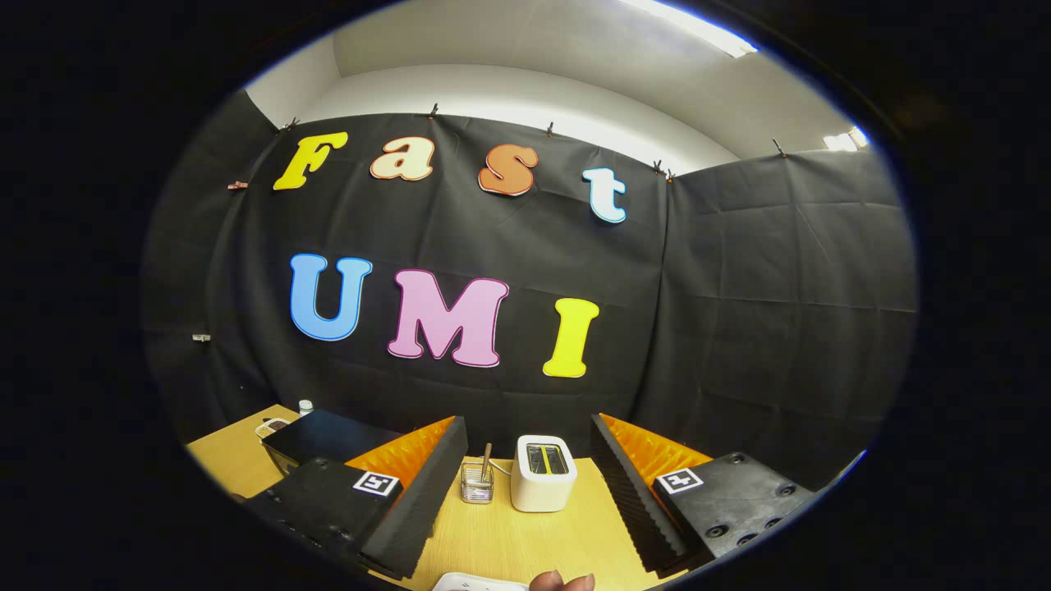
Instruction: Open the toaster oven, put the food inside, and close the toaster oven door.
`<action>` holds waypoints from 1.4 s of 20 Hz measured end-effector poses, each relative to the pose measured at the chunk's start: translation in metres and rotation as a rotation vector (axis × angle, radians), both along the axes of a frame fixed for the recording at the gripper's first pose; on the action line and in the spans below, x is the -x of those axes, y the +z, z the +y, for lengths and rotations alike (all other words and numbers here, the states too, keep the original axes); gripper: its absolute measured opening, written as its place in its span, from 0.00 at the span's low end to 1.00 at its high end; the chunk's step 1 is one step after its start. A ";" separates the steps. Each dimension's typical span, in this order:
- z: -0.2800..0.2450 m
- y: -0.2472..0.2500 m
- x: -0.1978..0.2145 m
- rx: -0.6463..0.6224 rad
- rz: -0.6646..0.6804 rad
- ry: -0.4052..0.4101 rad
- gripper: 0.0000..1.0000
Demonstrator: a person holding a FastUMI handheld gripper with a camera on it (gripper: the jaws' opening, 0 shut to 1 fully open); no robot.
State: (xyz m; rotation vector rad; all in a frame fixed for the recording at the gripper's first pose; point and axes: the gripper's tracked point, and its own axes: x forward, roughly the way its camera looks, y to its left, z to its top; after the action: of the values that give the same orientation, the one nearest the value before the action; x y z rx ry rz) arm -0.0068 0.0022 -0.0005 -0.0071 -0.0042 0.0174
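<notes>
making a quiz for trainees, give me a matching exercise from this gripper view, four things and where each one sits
Things:
1. white toaster
2. clear holder
3. black toaster oven
4. white plate

Places:
A. beyond the left finger, at the table's far left
B. nearest, below the open fingers
C. ahead between the fingers, right of the holder
D. ahead between the fingers, left of the toaster

Pairs: 1-C, 2-D, 3-A, 4-B

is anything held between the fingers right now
No, the gripper is open with nothing between its fingers; the white toaster and wire holder stand beyond them on the table.
</notes>
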 end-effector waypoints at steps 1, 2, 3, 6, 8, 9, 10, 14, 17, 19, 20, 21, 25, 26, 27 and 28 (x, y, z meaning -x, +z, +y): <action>0.001 0.000 0.001 0.001 0.001 0.003 0.98; 0.002 -0.003 0.002 0.004 0.002 0.004 0.98; 0.002 -0.002 0.003 0.008 0.003 0.003 0.98; 0.008 -0.003 0.006 0.010 0.002 0.009 0.98; 0.012 -0.003 0.009 0.014 0.000 0.015 0.98; 0.015 -0.002 0.010 0.018 -0.001 0.019 0.98; 0.019 -0.003 0.012 0.023 -0.001 0.022 0.98; 0.040 -0.005 0.018 0.012 0.007 0.053 0.98; 0.069 -0.004 0.021 -0.001 0.012 0.089 0.98; 0.093 -0.004 0.025 -0.013 0.014 0.121 0.98; 0.106 -0.004 0.026 -0.017 0.015 0.136 0.98; 0.120 -0.005 0.027 -0.020 0.020 0.149 0.98; 0.176 -0.019 0.027 -0.043 0.047 0.197 0.98; 0.191 -0.023 0.025 -0.047 0.054 0.208 0.98; 0.205 -0.029 0.024 -0.050 0.067 0.216 0.98; 0.221 -0.039 0.023 -0.059 0.087 0.229 0.98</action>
State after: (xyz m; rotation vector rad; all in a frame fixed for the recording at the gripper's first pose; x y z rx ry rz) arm -0.0303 0.2229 -0.0399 0.0535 0.0819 0.2469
